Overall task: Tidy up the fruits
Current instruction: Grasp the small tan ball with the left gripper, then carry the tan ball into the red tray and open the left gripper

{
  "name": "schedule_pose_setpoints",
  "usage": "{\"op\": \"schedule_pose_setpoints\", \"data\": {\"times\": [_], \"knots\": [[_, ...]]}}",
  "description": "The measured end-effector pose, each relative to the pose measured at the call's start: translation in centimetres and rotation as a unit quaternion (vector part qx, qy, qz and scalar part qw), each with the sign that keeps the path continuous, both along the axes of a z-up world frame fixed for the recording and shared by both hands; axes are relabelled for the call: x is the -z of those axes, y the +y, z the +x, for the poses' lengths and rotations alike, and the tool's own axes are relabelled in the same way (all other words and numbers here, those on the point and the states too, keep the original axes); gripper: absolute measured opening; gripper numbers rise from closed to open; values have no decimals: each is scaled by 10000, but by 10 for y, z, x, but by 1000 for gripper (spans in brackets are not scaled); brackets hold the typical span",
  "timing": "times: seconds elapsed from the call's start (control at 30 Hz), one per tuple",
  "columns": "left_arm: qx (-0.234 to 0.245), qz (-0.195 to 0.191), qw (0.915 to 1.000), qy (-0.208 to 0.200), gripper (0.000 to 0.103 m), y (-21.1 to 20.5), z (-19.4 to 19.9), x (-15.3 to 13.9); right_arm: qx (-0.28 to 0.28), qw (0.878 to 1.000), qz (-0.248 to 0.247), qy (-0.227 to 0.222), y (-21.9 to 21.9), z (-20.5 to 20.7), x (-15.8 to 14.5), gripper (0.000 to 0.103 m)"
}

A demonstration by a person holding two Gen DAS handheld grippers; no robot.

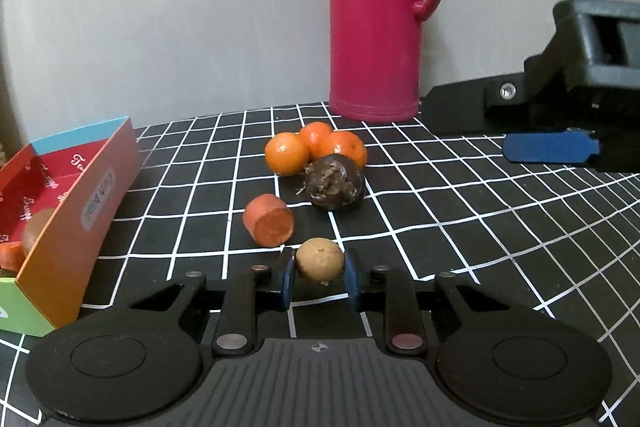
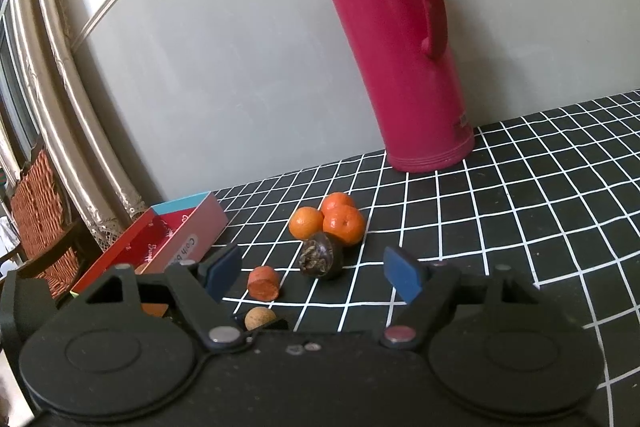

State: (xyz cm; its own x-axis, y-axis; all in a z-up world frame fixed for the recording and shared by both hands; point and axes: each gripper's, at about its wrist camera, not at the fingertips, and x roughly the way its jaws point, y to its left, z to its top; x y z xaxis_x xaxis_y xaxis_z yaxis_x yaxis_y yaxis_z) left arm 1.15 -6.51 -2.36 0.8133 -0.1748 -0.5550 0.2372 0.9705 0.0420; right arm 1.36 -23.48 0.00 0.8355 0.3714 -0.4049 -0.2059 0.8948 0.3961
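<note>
A small tan round fruit (image 1: pixel 320 259) sits low over the black grid cloth, pinched between the blue pads of my left gripper (image 1: pixel 319 270), which is shut on it. It shows again as a tan ball (image 2: pixel 260 317) in the right wrist view. Just beyond it lie a cut carrot piece (image 1: pixel 269 221), a dark brown fruit (image 1: pixel 335 183) and three oranges (image 1: pixel 316 147) bunched together. My right gripper (image 2: pixel 314 275) is open with nothing between its fingers, hanging short of the dark fruit (image 2: pixel 321 255). One of its blue pads (image 1: pixel 548 147) reaches in from the right.
A colourful open cardboard box (image 1: pixel 80 219) lies at the left and holds a tan piece (image 1: pixel 36 235) and an orange piece (image 1: pixel 10 255). A tall magenta thermos (image 1: pixel 376 15) stands at the back against the grey wall. A wicker chair (image 2: pixel 36 211) is at far left.
</note>
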Motion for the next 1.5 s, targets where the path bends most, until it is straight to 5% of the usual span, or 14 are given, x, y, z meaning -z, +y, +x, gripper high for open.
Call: {"op": "schedule_pose_setpoints", "data": {"times": [0.5,1.03,1.5], "knots": [[-264,-122,9989,-375,26,30,-9,-21,-158,9998,-81,37,14,6,2,78],[-1428,-151,9858,-873,26,120,-12,-45,-575,9982,-144,66,64,21,3,78],[-2206,-276,9738,-477,26,189,30,-35,-920,9956,-123,143,104,37,9,78]]}}
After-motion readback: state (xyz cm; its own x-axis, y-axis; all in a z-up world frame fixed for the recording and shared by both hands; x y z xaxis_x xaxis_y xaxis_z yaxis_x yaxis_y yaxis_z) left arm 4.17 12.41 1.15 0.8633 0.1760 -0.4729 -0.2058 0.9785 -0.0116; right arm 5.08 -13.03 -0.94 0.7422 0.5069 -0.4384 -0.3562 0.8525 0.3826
